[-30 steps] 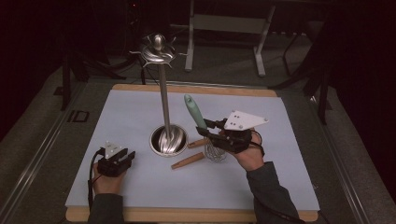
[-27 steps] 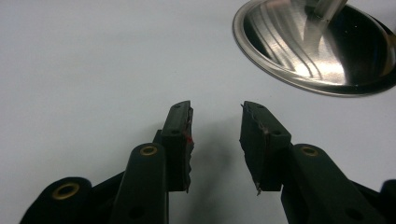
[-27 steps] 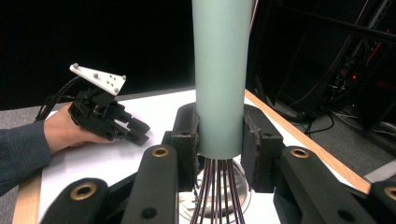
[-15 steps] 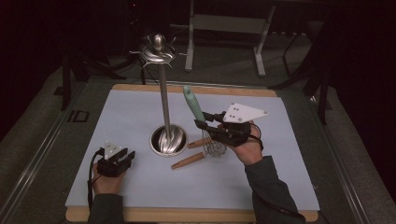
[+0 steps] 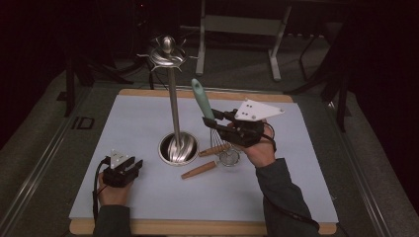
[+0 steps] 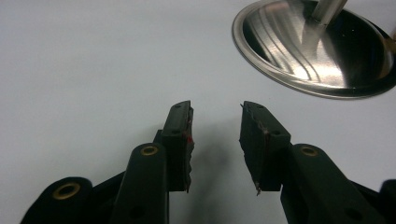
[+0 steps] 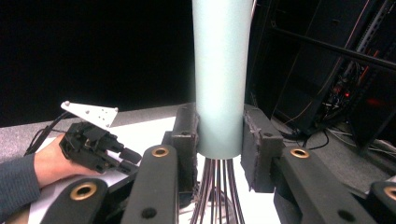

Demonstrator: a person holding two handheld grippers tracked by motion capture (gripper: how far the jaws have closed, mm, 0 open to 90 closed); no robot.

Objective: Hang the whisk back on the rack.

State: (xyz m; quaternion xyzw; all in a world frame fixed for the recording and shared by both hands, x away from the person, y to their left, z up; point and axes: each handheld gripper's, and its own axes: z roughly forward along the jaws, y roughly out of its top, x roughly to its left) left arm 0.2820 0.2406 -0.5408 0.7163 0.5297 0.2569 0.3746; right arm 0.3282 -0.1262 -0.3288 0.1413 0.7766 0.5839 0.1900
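Where mat (image 5: 148, 118) bare, whisk (image 5: 210, 118) aloft

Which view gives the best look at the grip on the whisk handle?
The right gripper view: the right gripper has its pads pressed on both sides of the pale green whisk handle, wires hanging below. The high view shows the whisk tilted, handle up, above the mat, with the contact partly hidden. The left gripper view adds nothing on it.

Whisk (image 5: 212, 123) had a smooth matt pale-green plastic-looking handle and thin metal wires, stand (image 5: 174, 113) was glossy polished metal, two handles (image 5: 199, 170) looked wooden, mat (image 5: 138, 123) matt.
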